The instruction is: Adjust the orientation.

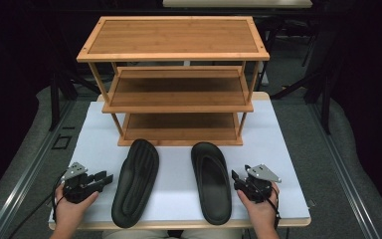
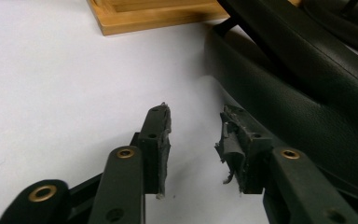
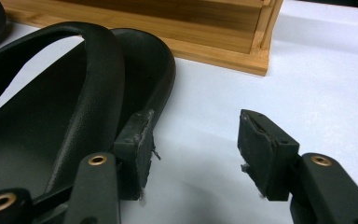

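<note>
The bamboo shelf rack stands at the far edge of my white table, its three tiers bare. Before it lie two black slippers: the sole-up slipper toward the left, the upright slipper toward the right, both reaching the near edge. My left gripper rests just beside the sole-up one, jaws parted around nothing. My right gripper sits beside the upright one, likewise spread and holding nothing.
</note>
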A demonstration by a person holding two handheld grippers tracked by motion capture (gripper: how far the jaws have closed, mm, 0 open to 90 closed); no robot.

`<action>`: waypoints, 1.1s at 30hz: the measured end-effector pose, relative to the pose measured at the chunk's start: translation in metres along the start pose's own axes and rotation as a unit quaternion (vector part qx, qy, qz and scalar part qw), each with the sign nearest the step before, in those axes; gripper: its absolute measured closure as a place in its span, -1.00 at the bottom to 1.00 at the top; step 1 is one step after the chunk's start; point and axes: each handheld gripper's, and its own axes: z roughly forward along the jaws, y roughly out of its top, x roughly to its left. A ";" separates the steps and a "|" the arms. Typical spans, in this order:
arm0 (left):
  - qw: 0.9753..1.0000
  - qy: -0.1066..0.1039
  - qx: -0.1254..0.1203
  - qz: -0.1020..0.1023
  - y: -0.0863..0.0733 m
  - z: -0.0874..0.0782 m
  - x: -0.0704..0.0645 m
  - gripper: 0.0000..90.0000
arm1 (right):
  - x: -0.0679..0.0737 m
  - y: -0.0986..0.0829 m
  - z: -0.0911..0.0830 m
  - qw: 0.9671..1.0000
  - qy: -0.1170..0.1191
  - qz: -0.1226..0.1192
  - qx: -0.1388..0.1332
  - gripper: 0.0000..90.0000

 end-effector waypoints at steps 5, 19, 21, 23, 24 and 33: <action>1.000 -0.007 0.022 0.016 0.000 0.004 -0.002 0.67 | -0.002 0.000 0.000 1.000 0.005 0.010 0.011 0.00; 0.996 -0.018 0.065 0.062 0.000 0.017 -0.015 0.98 | 0.000 -0.002 0.002 1.000 0.016 0.014 0.001 -0.03; 0.995 -0.020 0.067 0.069 0.001 0.018 -0.017 0.99 | -0.001 -0.002 0.002 1.000 0.017 0.015 0.002 -0.03; 0.995 -0.023 0.068 0.074 0.001 0.019 -0.019 0.99 | -0.001 -0.001 0.002 1.000 0.014 0.017 0.008 -0.03; 0.995 -0.024 0.067 0.071 0.001 0.019 -0.020 0.99 | -0.001 -0.001 0.002 1.000 0.015 0.017 0.008 -0.03; 0.995 -0.041 0.059 0.063 0.003 0.018 -0.022 0.99 | -0.003 -0.002 0.002 0.999 0.019 0.025 0.006 -0.03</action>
